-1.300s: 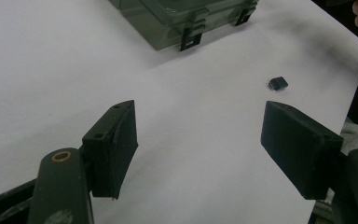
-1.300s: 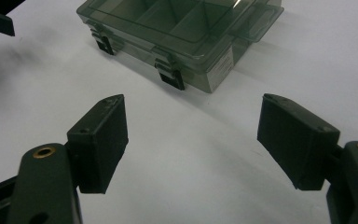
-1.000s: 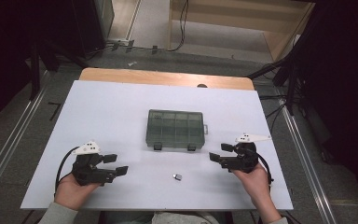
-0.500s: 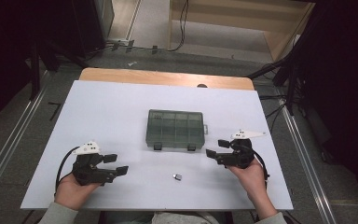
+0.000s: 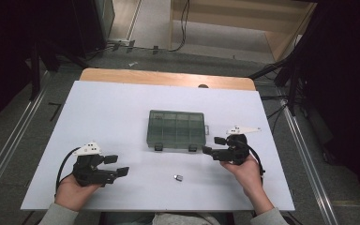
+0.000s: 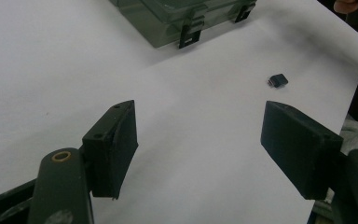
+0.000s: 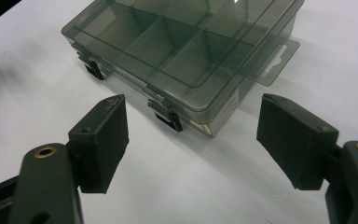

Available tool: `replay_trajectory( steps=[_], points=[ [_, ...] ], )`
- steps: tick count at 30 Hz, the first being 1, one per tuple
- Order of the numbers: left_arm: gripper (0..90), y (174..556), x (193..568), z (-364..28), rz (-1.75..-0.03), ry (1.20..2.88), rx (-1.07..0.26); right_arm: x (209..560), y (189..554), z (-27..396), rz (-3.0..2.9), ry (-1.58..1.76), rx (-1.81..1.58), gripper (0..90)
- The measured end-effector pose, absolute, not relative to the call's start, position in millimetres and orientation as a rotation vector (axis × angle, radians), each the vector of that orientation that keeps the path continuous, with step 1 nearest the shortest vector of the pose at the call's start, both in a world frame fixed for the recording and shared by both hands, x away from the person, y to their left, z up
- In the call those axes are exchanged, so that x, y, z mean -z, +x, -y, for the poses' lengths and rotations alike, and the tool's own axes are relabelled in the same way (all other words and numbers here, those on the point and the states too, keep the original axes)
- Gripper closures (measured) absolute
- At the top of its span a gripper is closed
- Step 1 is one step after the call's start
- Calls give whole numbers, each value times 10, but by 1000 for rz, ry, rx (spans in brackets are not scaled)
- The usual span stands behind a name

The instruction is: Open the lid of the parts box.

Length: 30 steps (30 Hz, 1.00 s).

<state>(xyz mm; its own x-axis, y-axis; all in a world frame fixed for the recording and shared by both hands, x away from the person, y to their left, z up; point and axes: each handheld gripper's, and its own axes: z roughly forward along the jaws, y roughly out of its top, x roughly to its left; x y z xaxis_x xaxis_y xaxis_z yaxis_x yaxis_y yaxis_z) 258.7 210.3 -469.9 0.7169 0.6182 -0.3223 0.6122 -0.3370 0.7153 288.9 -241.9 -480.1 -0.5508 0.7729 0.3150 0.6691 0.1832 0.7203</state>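
The green compartment box sits lid shut at mid-table, latches facing the person, and the right gripper hovers just off its four o'clock corner, jaws wide apart and empty. At seven o'clock the left gripper waits, jaws spread on nothing. A small dark part lies alone at six o'clock between the hands, with bare white table all around.

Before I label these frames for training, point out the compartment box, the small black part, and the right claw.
compartment box (image 5: 177,128), high view, on its clear lid.
small black part (image 5: 178,177), high view, on its body.
right claw (image 5: 213,145), high view, midway between its open fingertips.
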Motion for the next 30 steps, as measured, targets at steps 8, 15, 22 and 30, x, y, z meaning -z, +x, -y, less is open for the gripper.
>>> replay_trajectory(
  steps=[8, 15, 22, 30],
  points=[
    [272, 2586, 4694, -2104, -931, 2037, -9, 4830, 2920, 2437, -2329, 1428, -1266, 371],
    [272, 2581, 4687, -2114, -928, 2029, -15, 4925, 2877, 2485, -2385, 1442, -1262, 790],
    [272, 2579, 4686, -2107, -928, 2032, -15, 4975, 2897, 2470, -2392, 1442, -1256, 877],
    [272, 2579, 4689, -2097, -929, 2034, -17, 5028, 2938, 2468, -2392, 1469, -1238, 876]
  ],
)
